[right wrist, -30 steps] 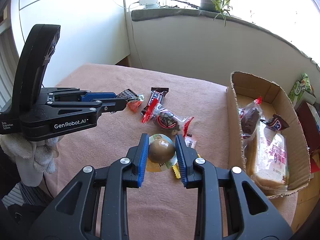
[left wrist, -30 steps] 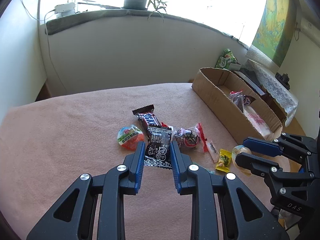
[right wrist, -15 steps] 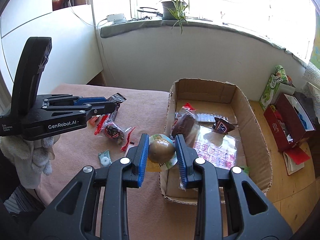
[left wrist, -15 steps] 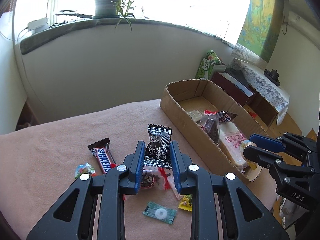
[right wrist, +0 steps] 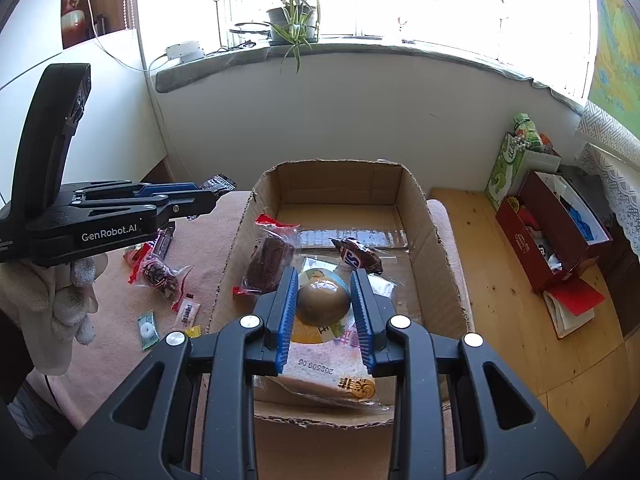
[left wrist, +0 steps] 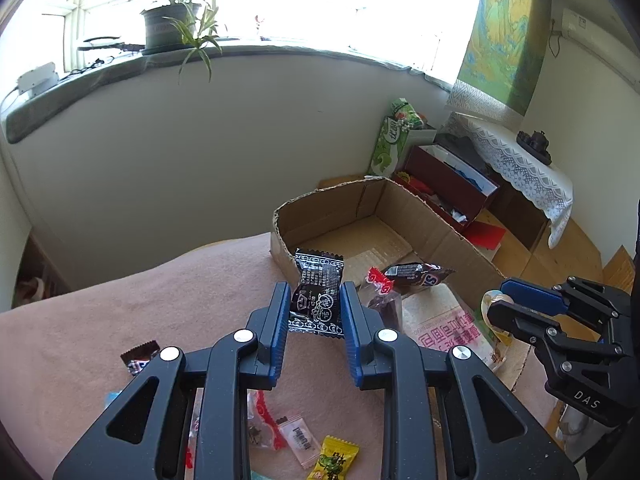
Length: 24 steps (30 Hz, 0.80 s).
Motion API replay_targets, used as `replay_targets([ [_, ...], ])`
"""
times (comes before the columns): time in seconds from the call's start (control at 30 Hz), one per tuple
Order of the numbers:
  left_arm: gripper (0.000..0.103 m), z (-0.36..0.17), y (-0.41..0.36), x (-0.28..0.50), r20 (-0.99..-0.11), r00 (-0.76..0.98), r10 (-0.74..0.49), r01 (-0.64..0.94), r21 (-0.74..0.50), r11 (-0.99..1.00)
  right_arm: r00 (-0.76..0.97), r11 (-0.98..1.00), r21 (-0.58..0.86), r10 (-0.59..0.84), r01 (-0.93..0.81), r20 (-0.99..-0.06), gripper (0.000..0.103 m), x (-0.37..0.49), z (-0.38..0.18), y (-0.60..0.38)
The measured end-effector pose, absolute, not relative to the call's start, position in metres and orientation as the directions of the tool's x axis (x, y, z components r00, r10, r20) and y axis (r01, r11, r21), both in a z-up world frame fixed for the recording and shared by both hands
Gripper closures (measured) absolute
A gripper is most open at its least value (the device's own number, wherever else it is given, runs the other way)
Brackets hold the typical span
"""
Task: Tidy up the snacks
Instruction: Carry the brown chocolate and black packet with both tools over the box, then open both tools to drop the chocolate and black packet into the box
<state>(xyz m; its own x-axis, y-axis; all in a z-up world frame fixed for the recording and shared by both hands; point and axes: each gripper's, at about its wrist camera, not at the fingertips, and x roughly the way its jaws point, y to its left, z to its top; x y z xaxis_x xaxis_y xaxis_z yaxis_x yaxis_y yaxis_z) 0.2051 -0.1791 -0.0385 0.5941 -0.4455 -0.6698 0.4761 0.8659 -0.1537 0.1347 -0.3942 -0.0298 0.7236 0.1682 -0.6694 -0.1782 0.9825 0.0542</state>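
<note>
Both grippers loaded: left gripper (left wrist: pixel 314 312) jaws clamped on black packet (left wrist: pixel 318 294), right gripper (right wrist: pixel 325 304) w/ brown egg (right wrist: pixel 322 299) over box (right wrist: pixel 436 224). Few snacks boxed already, several left on worktop (left wrist: pixel 100 300).

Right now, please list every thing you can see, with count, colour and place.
cardboard box: 1, brown, on the pink cloth
snacks in box: chocolate bar, brown cake, bread pack
loose snacks on pink cloth: several, left of box, among them a green mint
black packet: 1, held before the box
round brown snack: 1, held above the box
potted plant: 1, green, windowsill
red box: 1, floor
left gripper: shut on black packet
right gripper: shut on round brown snack
gloved hand: 1, white
</note>
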Motion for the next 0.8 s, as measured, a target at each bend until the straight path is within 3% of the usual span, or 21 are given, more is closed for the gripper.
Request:
replay_targets([
  [0.8,0.079,-0.037,-0.224,0.225,-0.674,0.572,-0.467,0.523,-0.138,0.841,0.715,0.991,0.084,0.13,-0.099,-0.687,0.074,0.151,-0.047,-0.432],
])
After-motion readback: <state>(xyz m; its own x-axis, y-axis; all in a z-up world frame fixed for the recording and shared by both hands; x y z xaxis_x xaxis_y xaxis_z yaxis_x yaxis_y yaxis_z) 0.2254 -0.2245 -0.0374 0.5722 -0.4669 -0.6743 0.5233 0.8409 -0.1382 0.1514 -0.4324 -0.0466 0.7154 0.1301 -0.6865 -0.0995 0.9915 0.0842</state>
